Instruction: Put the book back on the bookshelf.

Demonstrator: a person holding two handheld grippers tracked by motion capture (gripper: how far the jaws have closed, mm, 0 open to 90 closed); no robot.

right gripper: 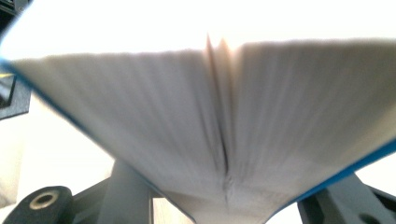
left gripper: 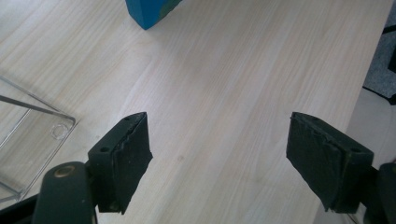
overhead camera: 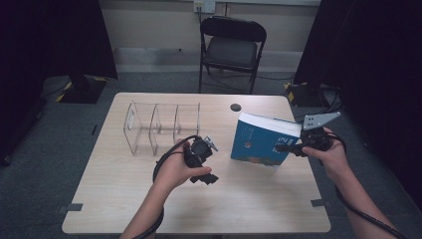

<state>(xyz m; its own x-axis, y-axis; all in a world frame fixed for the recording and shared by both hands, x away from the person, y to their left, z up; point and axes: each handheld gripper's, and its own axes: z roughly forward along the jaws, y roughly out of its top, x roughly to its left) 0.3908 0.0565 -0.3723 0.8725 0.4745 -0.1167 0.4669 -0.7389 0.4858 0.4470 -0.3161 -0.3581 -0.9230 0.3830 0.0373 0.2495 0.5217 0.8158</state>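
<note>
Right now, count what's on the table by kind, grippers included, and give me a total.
Blue book: 1
Clear acrylic divider rack: 1
Handheld grippers: 2, left gripper and right gripper
Total: 4

Bare table [overhead camera: 259, 199] is left along the near edge and between the left gripper [overhead camera: 211, 162] and the blue book [overhead camera: 263, 139], which is gripped by the right gripper [overhead camera: 286, 148]. The far left is blocked by a clear rack [overhead camera: 161, 127] of 3 bays, just beside the left gripper. A passage between rack and book is left open toward the far edge.
</note>
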